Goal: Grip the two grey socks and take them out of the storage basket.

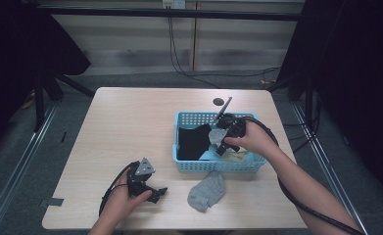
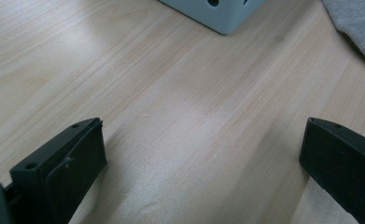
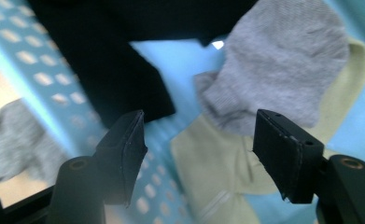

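A light blue basket (image 1: 218,166) sits right of the table's middle and holds a black cloth (image 1: 193,142), a grey sock (image 3: 283,70) and a pale yellow cloth (image 3: 217,163). My right gripper (image 1: 222,147) hangs open inside the basket, just above the grey sock and yellow cloth, nothing between its jaws. A second grey sock (image 1: 207,192) lies on the table in front of the basket. My left gripper (image 1: 155,194) rests open near the table's front edge, left of that sock, jaws wide over bare wood (image 2: 194,130).
The wooden table (image 1: 125,127) has free room across its left half. A dark round hole (image 1: 218,102) sits behind the basket. The basket's corner (image 2: 222,16) is ahead of the left gripper. Black cables trail from both grippers.
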Available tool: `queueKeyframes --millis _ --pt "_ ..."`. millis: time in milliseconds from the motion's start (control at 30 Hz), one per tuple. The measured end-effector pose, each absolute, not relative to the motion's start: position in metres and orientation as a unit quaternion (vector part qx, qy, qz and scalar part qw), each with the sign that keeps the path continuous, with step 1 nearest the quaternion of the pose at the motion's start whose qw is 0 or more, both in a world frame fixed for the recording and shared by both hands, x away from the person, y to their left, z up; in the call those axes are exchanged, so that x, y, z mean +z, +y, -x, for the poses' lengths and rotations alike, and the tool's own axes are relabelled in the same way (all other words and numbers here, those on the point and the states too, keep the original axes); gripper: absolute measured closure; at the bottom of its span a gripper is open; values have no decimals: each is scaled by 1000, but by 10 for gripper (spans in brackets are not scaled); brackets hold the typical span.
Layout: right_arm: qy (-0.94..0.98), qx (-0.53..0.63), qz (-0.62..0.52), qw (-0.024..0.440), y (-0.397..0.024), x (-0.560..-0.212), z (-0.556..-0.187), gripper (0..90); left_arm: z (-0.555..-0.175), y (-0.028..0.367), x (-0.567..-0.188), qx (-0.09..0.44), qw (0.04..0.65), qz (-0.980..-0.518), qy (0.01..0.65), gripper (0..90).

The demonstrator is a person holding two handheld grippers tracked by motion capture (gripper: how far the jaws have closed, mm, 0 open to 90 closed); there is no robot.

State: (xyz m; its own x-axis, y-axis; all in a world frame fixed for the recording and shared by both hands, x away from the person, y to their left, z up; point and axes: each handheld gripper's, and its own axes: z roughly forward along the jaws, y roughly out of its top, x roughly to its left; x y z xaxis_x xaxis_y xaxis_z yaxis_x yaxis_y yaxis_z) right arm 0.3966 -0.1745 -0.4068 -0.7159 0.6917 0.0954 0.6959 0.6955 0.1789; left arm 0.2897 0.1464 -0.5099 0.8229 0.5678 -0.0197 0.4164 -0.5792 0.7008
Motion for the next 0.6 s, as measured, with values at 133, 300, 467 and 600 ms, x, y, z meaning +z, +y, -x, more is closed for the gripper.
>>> queueKeyframes --millis 133,300,467,600 --pt "-920 -93 382 0 -174 -417 -404 340 -290 147 -510 105 364 -883 278 0" --pt "-913 -93 396 0 -176 -429 -412 342 -290 147 -510 104 364 -883 279 0" --pt "-906 -92 412 -5 -175 -438 -418 349 -290 147 -510 104 364 -883 279 0" --pt "-913 -84 400 -10 -174 -446 -421 379 -289 146 -510 106 365 -882 279 0"
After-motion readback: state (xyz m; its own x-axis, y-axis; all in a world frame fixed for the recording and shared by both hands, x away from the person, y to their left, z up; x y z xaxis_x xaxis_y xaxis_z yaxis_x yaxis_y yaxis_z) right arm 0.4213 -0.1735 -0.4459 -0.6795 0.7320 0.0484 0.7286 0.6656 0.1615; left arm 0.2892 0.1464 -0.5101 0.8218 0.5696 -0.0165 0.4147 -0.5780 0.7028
